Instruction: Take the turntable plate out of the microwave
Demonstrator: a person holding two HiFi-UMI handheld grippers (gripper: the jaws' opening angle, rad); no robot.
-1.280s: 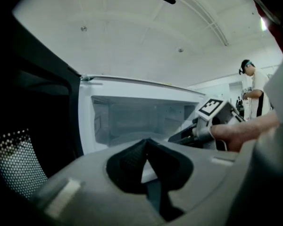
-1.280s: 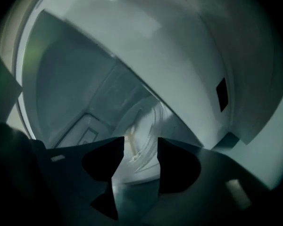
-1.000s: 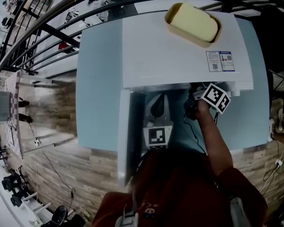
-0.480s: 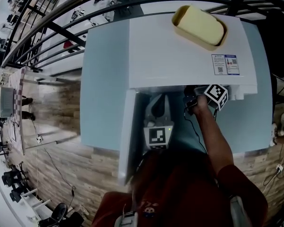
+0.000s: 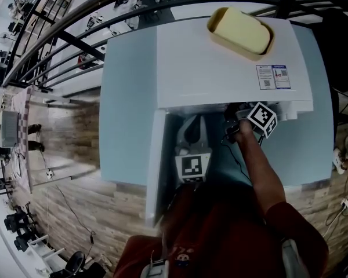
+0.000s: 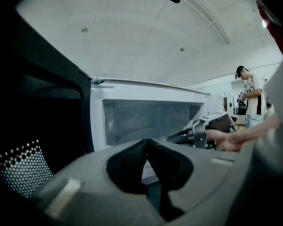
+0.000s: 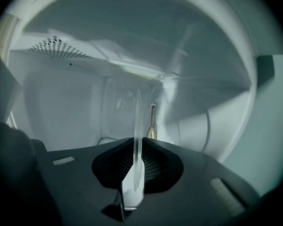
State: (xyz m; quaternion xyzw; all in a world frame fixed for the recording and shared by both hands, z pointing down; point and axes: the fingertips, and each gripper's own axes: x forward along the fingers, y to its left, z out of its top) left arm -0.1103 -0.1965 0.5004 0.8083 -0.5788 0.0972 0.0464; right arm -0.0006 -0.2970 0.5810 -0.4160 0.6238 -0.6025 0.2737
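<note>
Right gripper (image 7: 137, 147) just closing, ribbed pads (image 7: 152, 165) pinching clear glass turntable plate (image 7: 137, 114) inside white microwave (image 7: 61, 107), left gripper (image 6: 146, 145) pressed together

A pale blue table (image 5: 124, 97) is carrying a white microwave (image 5: 220, 68), whose open door (image 5: 153, 167) is reaching past the table's near edge.

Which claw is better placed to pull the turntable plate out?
Right: the right claw has just been closing on the turntable plate inside the microwave; the left claw is shut outside.
</note>
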